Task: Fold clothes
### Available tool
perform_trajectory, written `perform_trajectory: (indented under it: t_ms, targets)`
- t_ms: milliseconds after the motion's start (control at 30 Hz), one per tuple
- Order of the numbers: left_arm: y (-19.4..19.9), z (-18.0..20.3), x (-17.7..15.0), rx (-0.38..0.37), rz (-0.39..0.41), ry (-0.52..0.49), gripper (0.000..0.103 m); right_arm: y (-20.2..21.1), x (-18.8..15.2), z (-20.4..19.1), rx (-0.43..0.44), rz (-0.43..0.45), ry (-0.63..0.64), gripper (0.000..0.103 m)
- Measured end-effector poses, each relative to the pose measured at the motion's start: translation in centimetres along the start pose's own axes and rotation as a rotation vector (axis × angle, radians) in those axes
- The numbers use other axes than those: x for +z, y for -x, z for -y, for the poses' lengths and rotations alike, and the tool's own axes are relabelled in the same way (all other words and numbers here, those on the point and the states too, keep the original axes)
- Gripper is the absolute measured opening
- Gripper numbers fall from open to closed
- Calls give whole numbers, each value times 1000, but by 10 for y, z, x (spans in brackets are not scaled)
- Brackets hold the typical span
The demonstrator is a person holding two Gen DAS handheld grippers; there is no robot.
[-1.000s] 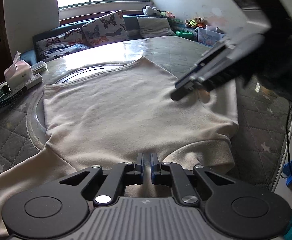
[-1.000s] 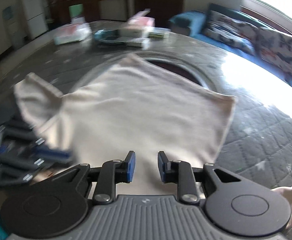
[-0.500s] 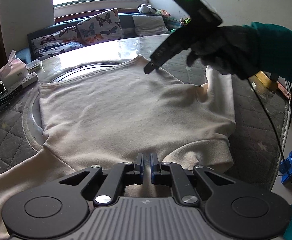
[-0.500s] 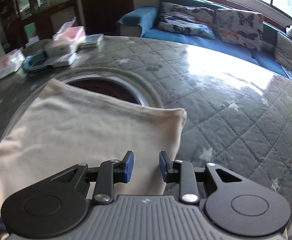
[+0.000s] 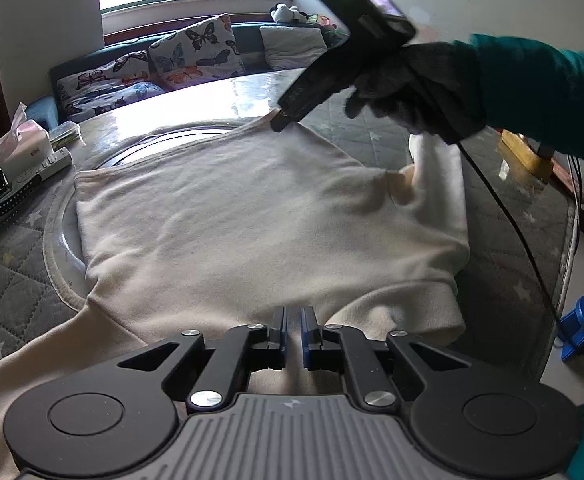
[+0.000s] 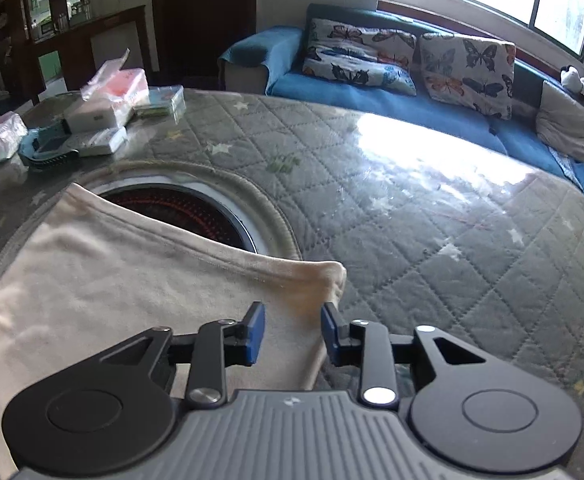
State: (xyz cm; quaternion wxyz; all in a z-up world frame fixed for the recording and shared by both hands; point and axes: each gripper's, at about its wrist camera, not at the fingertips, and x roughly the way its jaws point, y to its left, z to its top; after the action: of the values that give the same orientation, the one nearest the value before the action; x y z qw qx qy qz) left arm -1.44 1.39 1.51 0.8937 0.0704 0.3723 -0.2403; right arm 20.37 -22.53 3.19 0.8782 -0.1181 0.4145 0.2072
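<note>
The right tool (image 6: 292, 334) has its blue pads spread apart on either side of the far corner of the cream sweatshirt (image 6: 132, 300) — placed, it seems, to pinch that hem corner. The left tool (image 5: 292, 334) has its pads nearly together at the near edge of the garment, though whether cloth sits between them cannot be told. The sweatshirt lies spread flat on the quilted desk (image 6: 431, 240), one sleeve trailing off toward the near left.

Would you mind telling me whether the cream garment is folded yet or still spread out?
Mostly spread: the cream garment lies flat on the table, only one sleeve turned inward.
</note>
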Motion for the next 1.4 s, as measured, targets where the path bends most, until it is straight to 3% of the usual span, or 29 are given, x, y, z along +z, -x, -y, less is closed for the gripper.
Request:
perform_trajectory:
  t_ms: [167, 433, 733, 1133, 1267, 1367, 1400]
  targets:
    - [3, 9, 13, -24, 28, -3, 8, 38, -18, 15, -23, 8, -24, 34]
    - [-18, 49, 26, -91, 38, -44, 9, 93, -81, 55, -137, -4, -135, 35]
    - [-36, 65, 26, -103, 14, -56, 9, 115, -145, 96, -234, -14, -298, 38]
    - [-40, 70, 24, -93, -9, -62, 9, 100, -166, 128, -250, 49, -478, 38]
    - [-41, 71, 25, -93, -13, -65, 9, 99, -167, 130, -281, 67, -500, 23]
    - [-42, 70, 26, -93, -14, -65, 9, 100, -169, 135, -288, 64, -520, 26]
    - [-43, 70, 27, -93, -14, -64, 9, 100, -170, 136, -287, 69, -527, 36]
